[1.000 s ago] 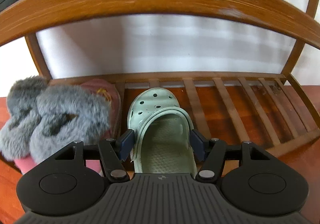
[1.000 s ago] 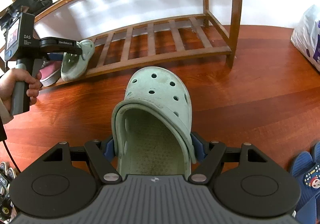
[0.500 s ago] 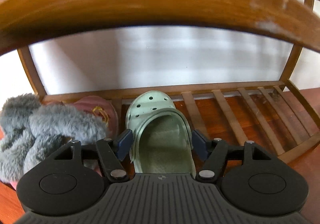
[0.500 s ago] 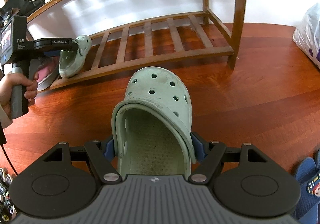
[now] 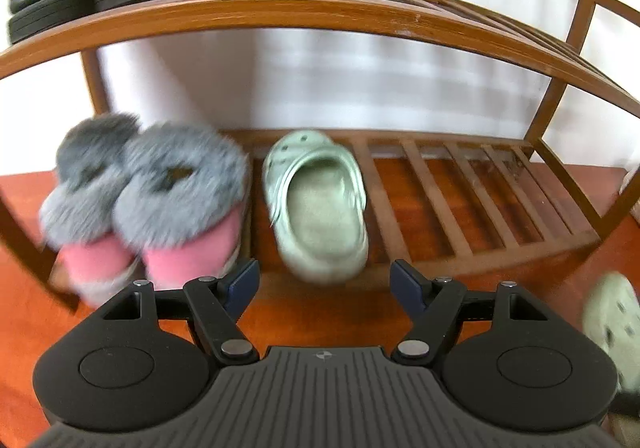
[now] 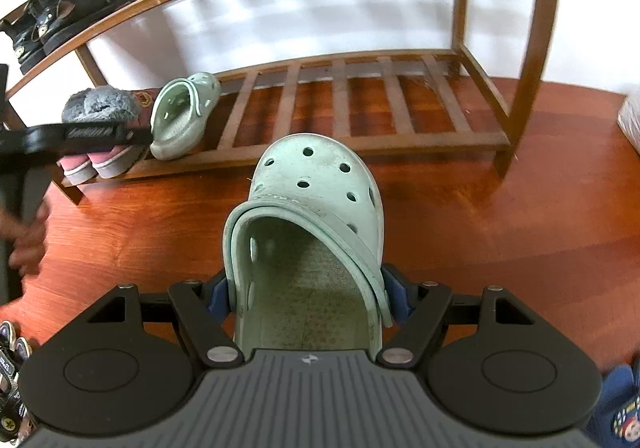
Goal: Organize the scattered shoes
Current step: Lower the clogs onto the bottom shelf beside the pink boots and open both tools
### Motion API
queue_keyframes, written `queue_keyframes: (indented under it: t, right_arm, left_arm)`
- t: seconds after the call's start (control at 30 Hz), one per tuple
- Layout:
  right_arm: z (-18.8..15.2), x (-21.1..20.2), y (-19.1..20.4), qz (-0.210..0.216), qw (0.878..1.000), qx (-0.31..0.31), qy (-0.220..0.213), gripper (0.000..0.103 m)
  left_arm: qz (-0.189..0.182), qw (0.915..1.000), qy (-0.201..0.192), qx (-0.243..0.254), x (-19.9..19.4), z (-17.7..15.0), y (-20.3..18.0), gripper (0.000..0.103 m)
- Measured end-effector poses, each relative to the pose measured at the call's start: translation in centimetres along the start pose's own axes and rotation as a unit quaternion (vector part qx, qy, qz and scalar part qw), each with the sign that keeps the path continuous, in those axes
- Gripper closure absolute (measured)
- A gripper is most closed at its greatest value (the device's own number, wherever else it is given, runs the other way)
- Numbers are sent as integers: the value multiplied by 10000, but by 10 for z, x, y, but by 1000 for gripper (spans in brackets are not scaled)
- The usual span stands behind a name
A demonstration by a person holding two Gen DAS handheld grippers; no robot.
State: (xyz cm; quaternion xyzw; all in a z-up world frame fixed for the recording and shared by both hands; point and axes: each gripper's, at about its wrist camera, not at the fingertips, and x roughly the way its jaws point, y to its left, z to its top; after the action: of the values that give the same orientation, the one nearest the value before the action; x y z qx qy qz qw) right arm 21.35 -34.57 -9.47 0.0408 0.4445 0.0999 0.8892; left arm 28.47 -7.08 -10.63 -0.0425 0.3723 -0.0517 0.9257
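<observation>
My left gripper is opening, its jaws apart with nothing between them. One clog sits on the rack's bottom shelf at twelve o'clock from it, just beside the furry slippers at ten. My right gripper is clamped on the other clog, above the floor.

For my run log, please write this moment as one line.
left gripper: opening, nothing between | placed clog: bottom shelf, beside furry slippers | right gripper: shut on second clog, above floor
</observation>
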Motion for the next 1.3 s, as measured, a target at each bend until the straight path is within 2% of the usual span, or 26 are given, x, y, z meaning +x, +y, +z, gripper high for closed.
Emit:
queue_keyframes:
  t: [0.43, 0.67, 0.87, 1.03, 1.3]
  right_arm:
    - [52, 54, 28, 183, 9987, -440, -166, 25]
    - [80, 97, 40, 42, 9985, -452, -292, 25]
    - [93, 137, 50, -65, 9979, -447, -456, 25]
    - [104, 158, 59, -99, 9964, -466, -705, 25]
    - [122, 187, 72, -250, 9948, -532, -832, 25]
  left_arm:
    - [184, 9983, 308, -457, -83, -48, 12, 26]
    - [345, 9958, 352, -778, -117, -71, 18, 26]
    - [619, 9936, 389, -857, -133, -81, 26, 26]
    - [780, 9900, 466, -1078, -138, -85, 37, 26]
    - [1003, 9860, 512, -1232, -144, -88, 47, 26]
